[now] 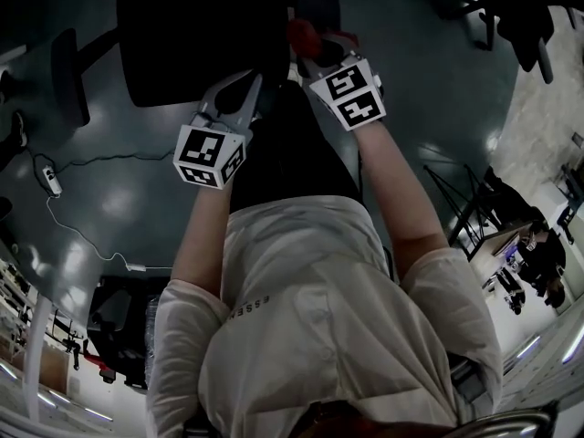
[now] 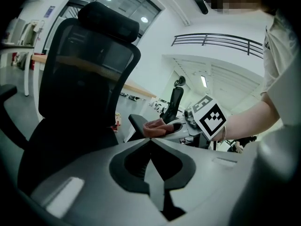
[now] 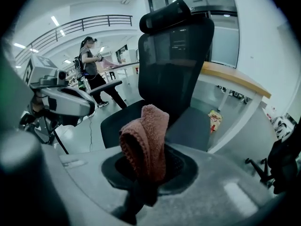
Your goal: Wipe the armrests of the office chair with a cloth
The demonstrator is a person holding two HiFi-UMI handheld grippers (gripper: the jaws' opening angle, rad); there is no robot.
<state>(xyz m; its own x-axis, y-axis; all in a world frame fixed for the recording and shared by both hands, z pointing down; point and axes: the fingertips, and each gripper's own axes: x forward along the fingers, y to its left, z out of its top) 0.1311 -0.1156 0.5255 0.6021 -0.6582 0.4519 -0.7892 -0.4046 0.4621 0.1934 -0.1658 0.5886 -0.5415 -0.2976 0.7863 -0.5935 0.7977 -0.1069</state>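
Observation:
A black office chair (image 2: 89, 65) faces me, with its seat (image 1: 201, 26) at the top of the head view. My right gripper (image 1: 315, 53) is shut on a folded reddish cloth (image 3: 146, 140). In the left gripper view the cloth (image 2: 154, 125) lies against the near end of the chair's right armrest (image 2: 136, 122). That armrest's pad (image 3: 190, 126) shows just beyond the cloth in the right gripper view. My left gripper (image 2: 150, 142) is shut with nothing in it and hovers beside the seat's front (image 1: 248, 88). The other armrest (image 1: 68, 76) stands apart at the left.
A white cable and plug (image 1: 50, 181) trail over the grey floor at the left. Other black chairs (image 1: 534, 35) stand at the top right. A desk (image 3: 235, 81) runs behind the chair. A person (image 3: 89, 65) stands far off, and another chair (image 2: 174, 102) is in the background.

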